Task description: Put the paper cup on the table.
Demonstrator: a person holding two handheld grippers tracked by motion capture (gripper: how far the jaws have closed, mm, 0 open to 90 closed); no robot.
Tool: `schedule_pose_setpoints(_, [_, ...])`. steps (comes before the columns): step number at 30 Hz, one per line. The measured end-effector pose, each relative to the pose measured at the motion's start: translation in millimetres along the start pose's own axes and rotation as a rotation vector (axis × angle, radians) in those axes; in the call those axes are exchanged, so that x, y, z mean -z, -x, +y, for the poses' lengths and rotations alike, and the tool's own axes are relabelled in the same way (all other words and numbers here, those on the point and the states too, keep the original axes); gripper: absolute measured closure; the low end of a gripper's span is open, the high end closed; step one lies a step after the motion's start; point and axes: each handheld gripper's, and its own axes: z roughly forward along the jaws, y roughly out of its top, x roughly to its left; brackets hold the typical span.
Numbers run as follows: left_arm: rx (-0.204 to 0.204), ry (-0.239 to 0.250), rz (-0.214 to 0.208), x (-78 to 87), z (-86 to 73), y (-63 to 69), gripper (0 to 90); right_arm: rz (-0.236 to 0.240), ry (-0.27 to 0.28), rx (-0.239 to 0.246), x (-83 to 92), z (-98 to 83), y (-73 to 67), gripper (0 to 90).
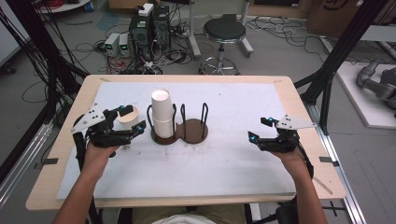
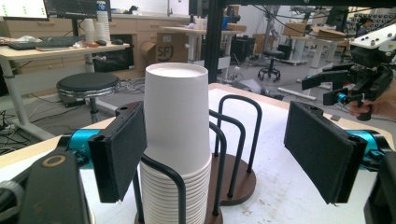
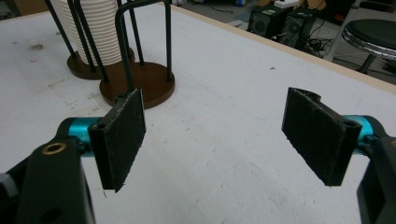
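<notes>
A tall stack of white paper cups point(image 1: 162, 114) point(image 2: 176, 126) point(image 3: 95, 32) stands in the left slot of a black-wire cup holder; the brown base of its right slot point(image 1: 194, 130) point(image 3: 140, 86) is bare. A single pale cup point(image 1: 126, 122) sits on the white mat just left of the holder. My left gripper point(image 1: 131, 119) point(image 2: 217, 151) hovers over that cup, open and holding nothing, its jaws pointing at the stack. My right gripper point(image 1: 260, 129) point(image 3: 219, 140) is open over bare mat at the right, well apart from the holder.
A white mat point(image 1: 224, 163) covers most of the wooden table point(image 1: 299, 107). Beyond the far edge are a black stool point(image 1: 224, 30), computer boxes point(image 1: 149, 28) and cables on the floor. Black frame posts point(image 1: 341, 46) flank the table.
</notes>
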Motion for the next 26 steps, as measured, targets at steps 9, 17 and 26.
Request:
schedule_pose_setpoints(9, [-0.004,-0.004,-0.001,0.1,-0.6,1.7,21.3,-0.002,0.002,-0.001,3.3,0.7,-0.4,22.0])
schedule_pose_setpoints(17, [-0.004,-0.007,0.003,0.1,-1.4,0.5,21.3,-0.001,0.003,0.003,2.8,0.0,0.0,22.0])
schedule_pose_setpoints(26, [-0.001,-0.009,0.009,0.3,-2.7,-2.4,21.2,0.002,0.002,-0.001,3.5,-0.2,0.5,22.0])
